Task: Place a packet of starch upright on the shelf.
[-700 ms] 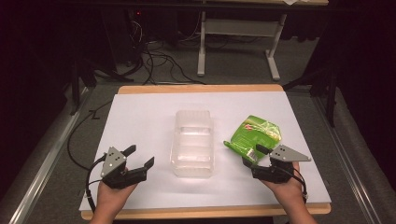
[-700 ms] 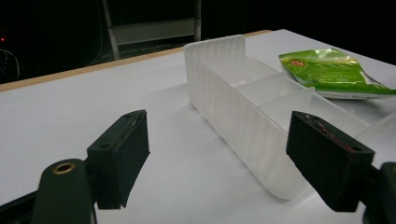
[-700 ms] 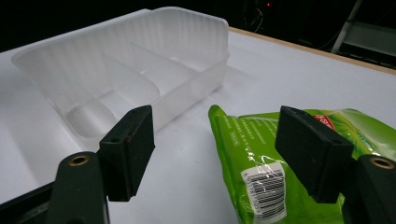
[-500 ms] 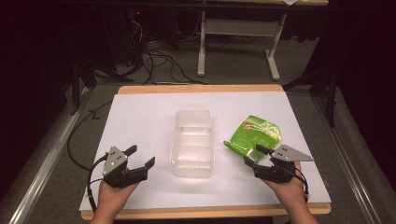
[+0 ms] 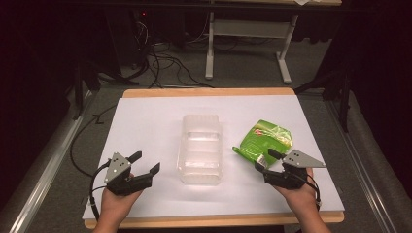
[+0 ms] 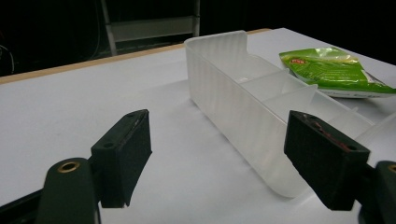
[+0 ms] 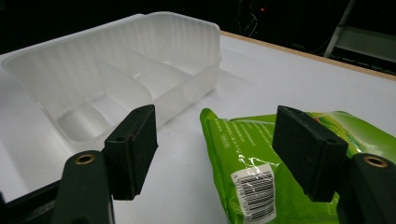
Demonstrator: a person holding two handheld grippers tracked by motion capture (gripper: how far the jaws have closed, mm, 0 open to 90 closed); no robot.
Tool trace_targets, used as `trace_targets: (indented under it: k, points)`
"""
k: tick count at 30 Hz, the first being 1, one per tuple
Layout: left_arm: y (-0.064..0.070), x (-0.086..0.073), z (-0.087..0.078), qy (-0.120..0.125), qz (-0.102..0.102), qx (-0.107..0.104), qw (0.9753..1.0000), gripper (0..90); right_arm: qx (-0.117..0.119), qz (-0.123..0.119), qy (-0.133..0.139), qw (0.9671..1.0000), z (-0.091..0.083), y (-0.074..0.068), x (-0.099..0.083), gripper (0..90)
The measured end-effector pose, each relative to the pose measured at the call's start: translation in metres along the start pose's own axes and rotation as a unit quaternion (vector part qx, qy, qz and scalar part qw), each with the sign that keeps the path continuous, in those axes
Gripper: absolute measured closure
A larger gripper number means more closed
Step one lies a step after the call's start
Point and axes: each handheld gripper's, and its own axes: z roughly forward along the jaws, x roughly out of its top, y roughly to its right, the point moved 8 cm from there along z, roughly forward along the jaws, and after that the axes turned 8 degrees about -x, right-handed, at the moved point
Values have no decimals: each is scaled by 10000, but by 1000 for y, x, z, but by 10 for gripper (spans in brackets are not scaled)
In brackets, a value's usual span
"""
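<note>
A clear plastic tray (image 5: 200,148) with dividers lies in the middle of the white table (image 5: 145,126); its compartments look empty. To its right lies a green foil packet (image 5: 265,141) with a barcode label (image 7: 255,189). My right gripper (image 5: 266,159) is open just at the packet's near edge, with the packet (image 7: 280,163) between and below its jaws. My left gripper (image 5: 144,162) stands open on the table left of the tray (image 6: 243,98), nothing between its jaws. The packet (image 6: 334,70) shows beyond the tray in the left gripper view.
The table's wooden edge (image 5: 209,91) runs along the back. Beyond it stand a grey frame (image 5: 248,43) and loose cables (image 5: 160,63) on the floor. A black cable (image 5: 80,141) trails off the left side of the table.
Both grippers have drawn back a little toward the front edge. The right gripper's jaws now sit at the packet's near end. Tray and packet have not moved.
</note>
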Motion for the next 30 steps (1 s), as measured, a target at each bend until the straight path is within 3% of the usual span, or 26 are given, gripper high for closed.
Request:
trace_targets:
  k: [4,9,12,13,14,15,17,19,20,23,26,27,30]
  points:
    - [-2,-3,3,-68,-2,2,10000,236,-40,-24,-1,10000,2,6,1,270]
    - [-6,-7,5,-178,8,54,9998,237,-228,229,-56,9995,12,24,8,237]
    - [-9,-13,9,-302,25,66,9995,254,-434,412,-190,9980,25,46,10,233]
    - [-9,-13,9,-302,25,66,9995,257,-434,412,-190,9980,25,46,10,233]
    - [-10,-14,9,-349,25,71,9994,260,-569,554,-326,9963,33,59,9,215]
    - [-10,-14,9,-349,25,71,9994,261,-569,554,-326,9963,33,59,9,215]
    - [-11,-15,9,-339,2,82,9994,260,-784,715,-521,9930,45,78,4,212]
    - [-11,-15,9,-338,7,46,9994,260,-843,745,-601,9918,48,84,2,211]
    - [-10,-15,9,-339,29,62,9994,263,-936,848,-727,9893,55,95,-2,207]
    - [-10,-16,9,-370,17,77,9993,280,-1010,968,-825,9867,61,105,-6,200]
    - [-11,-15,7,-303,49,99,9995,279,-1214,1070,-1057,9811,69,123,-16,174]
    - [-11,-15,7,-303,49,99,9995,279,-1214,1070,-1057,9811,69,123,-16,174]
    - [-13,-15,8,-310,-10,60,9995,277,-1380,1286,-1126,9756,70,140,-25,166]
